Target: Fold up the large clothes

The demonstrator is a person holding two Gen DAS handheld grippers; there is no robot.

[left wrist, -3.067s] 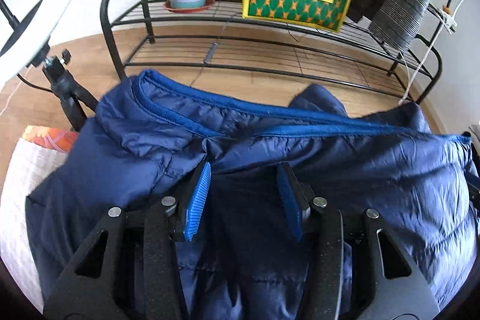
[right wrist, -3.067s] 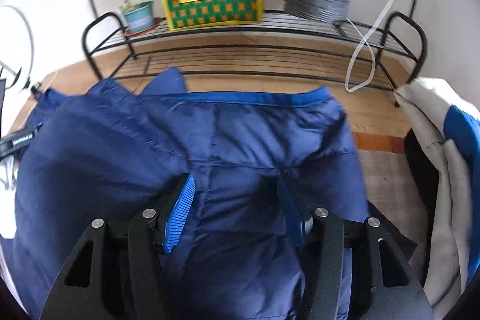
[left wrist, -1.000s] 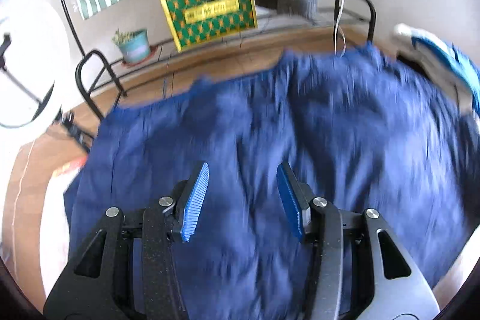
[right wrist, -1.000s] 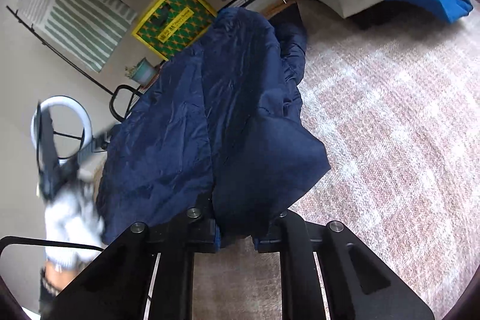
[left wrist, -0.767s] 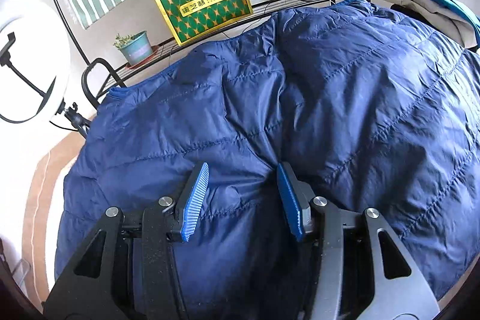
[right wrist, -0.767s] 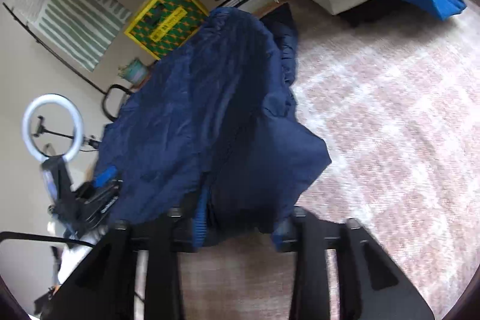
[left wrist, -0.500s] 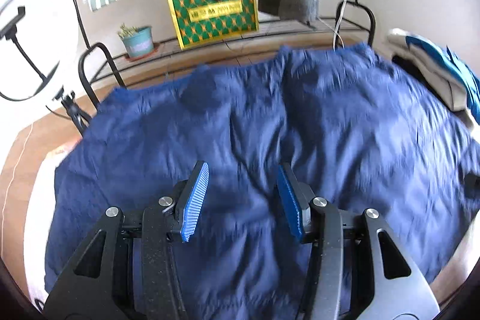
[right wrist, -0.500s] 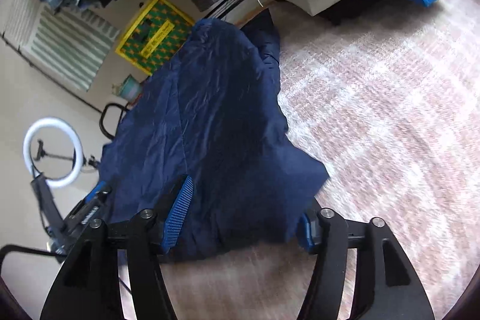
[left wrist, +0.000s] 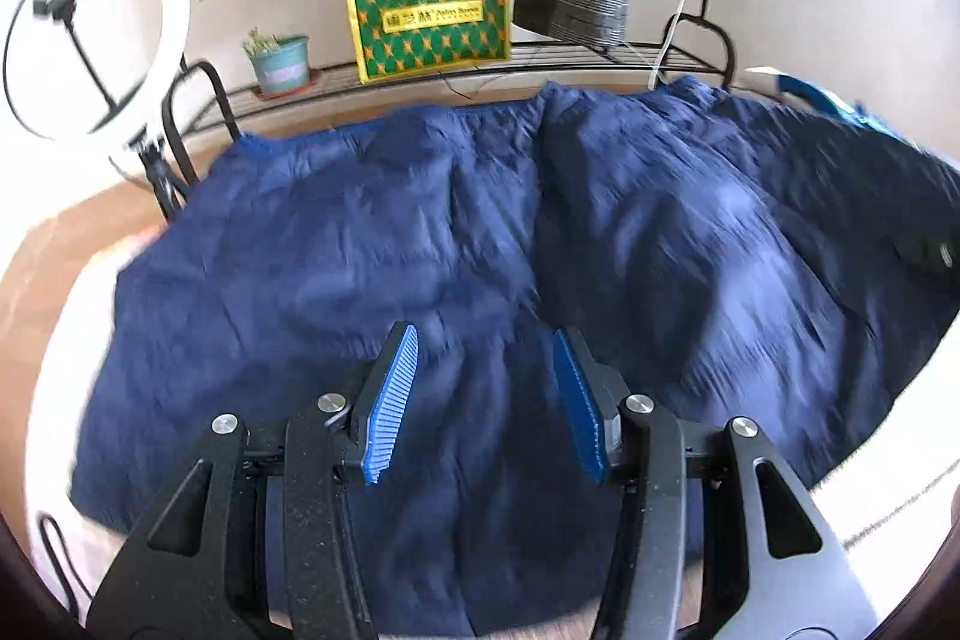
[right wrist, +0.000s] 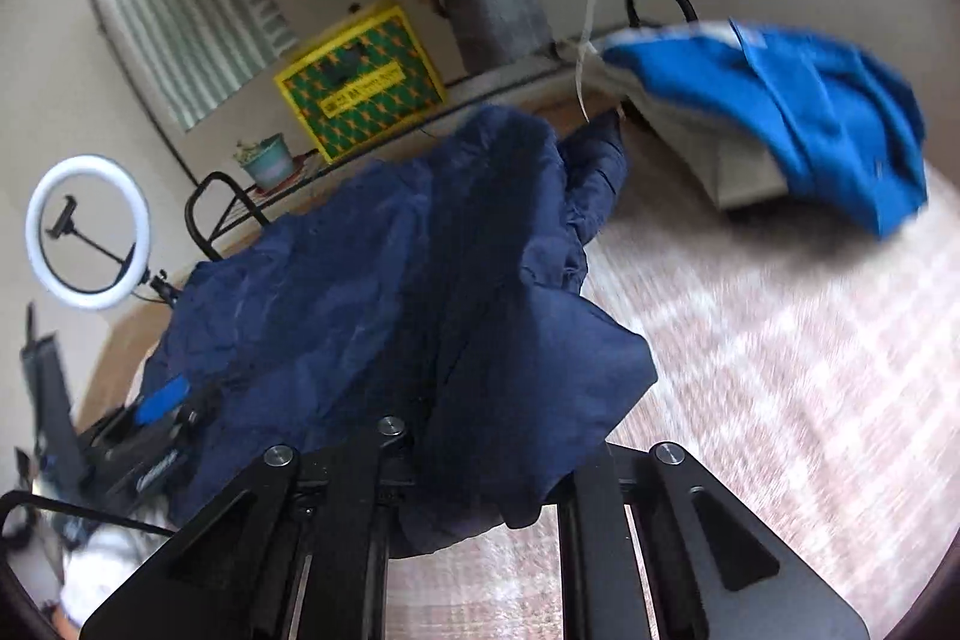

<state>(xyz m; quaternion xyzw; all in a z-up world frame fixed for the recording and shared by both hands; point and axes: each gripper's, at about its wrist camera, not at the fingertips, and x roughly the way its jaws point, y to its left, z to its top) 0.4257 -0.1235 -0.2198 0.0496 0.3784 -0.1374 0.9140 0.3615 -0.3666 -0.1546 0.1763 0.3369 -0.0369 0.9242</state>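
Note:
A large navy quilted jacket (left wrist: 456, 244) lies spread flat on the floor, and it also shows in the right wrist view (right wrist: 384, 292). My left gripper (left wrist: 489, 388) hovers over its near edge, open and empty, with blue pads (left wrist: 393, 394) apart. My right gripper (right wrist: 474, 472) is at the jacket's near corner; the cloth drapes over its fingertips and hides them, so I cannot tell how the jaws stand. The left gripper also shows at the far left of the right wrist view (right wrist: 159, 403).
A black wire rack (left wrist: 540, 58) holds a green and yellow bag (left wrist: 429, 16) and a potted plant (left wrist: 279, 61). A ring light (left wrist: 90, 40) stands left. A blue and grey clothes pile (right wrist: 780, 100) lies right on the pink-white rug (right wrist: 780, 370).
The right gripper, shut on the jacket's corner a second ago, opened half a second ago; now cloth covers its fingers. The left gripper stayed open and drew back, so more of the jacket shows.

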